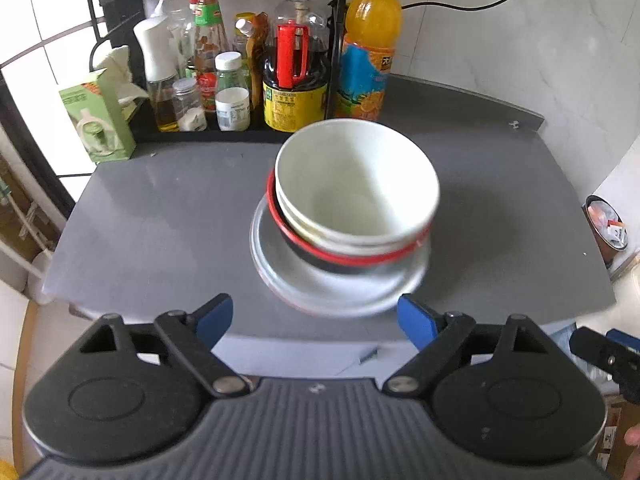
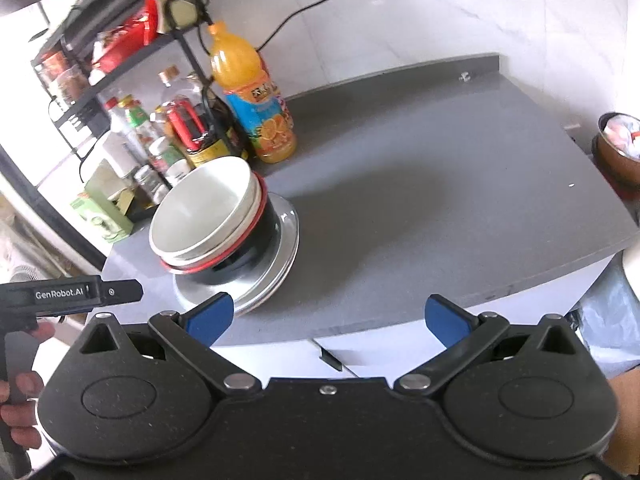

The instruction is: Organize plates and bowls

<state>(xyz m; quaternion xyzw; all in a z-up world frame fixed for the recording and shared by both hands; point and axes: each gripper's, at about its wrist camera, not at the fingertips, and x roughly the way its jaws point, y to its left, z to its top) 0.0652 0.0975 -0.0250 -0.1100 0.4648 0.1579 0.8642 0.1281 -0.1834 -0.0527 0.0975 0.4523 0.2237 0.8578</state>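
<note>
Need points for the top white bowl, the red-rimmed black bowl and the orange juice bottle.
top white bowl (image 1: pixel 352 184): left wrist view, on its inner wall.
red-rimmed black bowl (image 2: pixel 262 226): right wrist view, on its black outer side.
orange juice bottle (image 1: pixel 370 20): left wrist view, on the upper body above the label.

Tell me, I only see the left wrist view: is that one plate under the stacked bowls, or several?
Observer: Several silver metal plates; their layered rims show from the side.
Operator: Where's the right gripper?
Observer: Short of the stack, its blue fingers spread open, holding nothing.
Operator: Anything above the bottles?
Observer: Red packets on the black wire rack's upper shelf.
</note>
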